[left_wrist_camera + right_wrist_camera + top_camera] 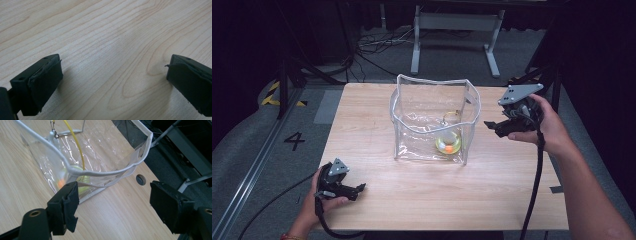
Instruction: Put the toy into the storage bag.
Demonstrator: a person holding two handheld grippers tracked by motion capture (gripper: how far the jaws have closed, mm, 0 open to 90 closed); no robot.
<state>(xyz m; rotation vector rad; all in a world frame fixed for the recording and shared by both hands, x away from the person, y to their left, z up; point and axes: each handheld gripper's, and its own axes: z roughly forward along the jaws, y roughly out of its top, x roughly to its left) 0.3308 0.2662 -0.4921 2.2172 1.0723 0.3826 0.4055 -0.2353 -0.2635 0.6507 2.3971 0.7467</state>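
clear bag [432, 122] stands open, white-trimmed, yellow-orange item [448, 145] inside.

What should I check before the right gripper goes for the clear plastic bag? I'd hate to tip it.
1. Right gripper jaws open, nothing between them: ok.
2. Clear plastic bag with white trim standing upright, mouth open: ok.
3. Yellow-and-orange item resting inside the bag: ok.
4. Bag's white rim ahead of the right jaws, not yet touched: ok.
5. Left gripper open over the bare wooden table: ok.
6. Bag's steadiness when gripped: cannot tell.
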